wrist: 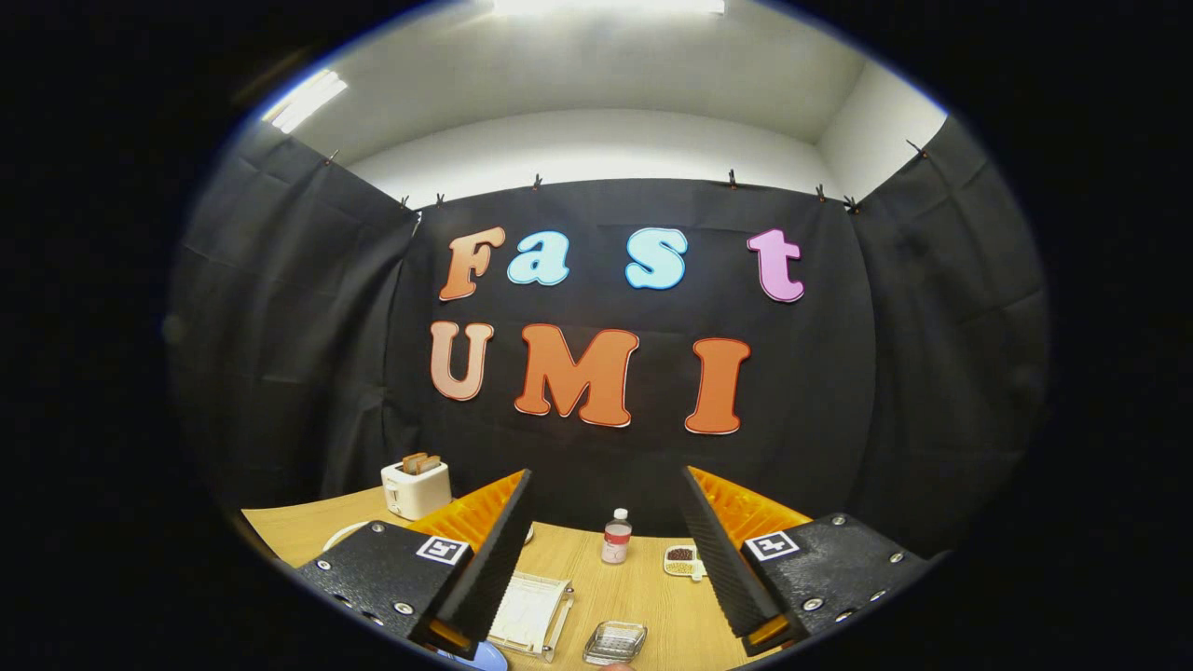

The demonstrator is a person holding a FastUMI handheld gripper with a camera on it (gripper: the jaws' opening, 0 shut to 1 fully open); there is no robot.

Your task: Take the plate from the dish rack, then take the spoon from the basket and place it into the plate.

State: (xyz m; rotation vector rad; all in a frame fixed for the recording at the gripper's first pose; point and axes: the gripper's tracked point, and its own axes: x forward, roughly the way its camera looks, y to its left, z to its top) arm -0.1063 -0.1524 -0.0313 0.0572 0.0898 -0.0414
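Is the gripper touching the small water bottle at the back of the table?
Apart. The gripper view shows the open gripper well short of the bottle, bare table between them.

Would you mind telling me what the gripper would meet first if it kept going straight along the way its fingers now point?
Probably the black cloth wall. The gripper is open, holding nothing, and aims level above the table, so it likely passes over the small bottle standing just ahead between its fingers, though depth is hard to judge.

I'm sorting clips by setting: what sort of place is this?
Probably a staged recording booth, not a real kitchen: black cloth walls clipped up around a wooden table bearing a toaster and a small bottle. The hand-held gripper hovers open above it.
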